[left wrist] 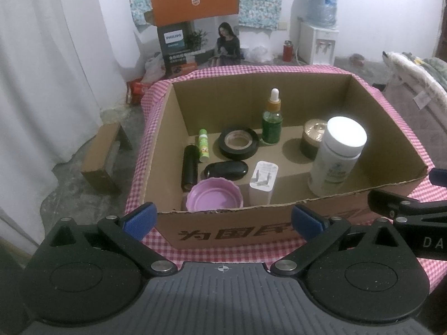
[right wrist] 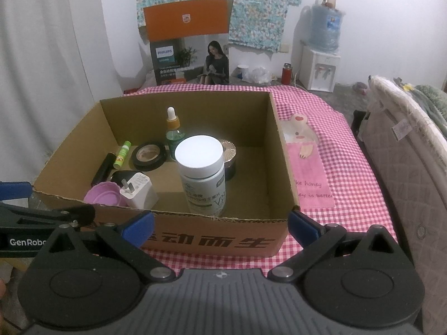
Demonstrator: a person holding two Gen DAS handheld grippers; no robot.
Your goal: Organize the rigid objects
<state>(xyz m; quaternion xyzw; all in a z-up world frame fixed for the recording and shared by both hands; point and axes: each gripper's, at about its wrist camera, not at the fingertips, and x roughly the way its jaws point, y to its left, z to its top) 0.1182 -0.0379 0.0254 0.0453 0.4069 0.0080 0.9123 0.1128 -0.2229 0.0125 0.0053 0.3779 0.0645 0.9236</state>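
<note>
A cardboard box (left wrist: 293, 224) sits on a checked tablecloth (right wrist: 335, 150). Inside, a bottle (left wrist: 336, 156) stands at the right, a jar (left wrist: 313, 139) behind it. A dropper bottle (left wrist: 271, 121) stands rearward, a tape roll (left wrist: 239, 143) to its left. A charger (left wrist: 262, 181) and a lid (left wrist: 213, 195) lie side by side near the front wall.

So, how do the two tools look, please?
Both look alike: the left tool and right tool have black linkage arms with silver rivets, blue ribbed fingertips, and a grey ribbed base. White "GenRobo" lettering marks the left one's side.
</note>
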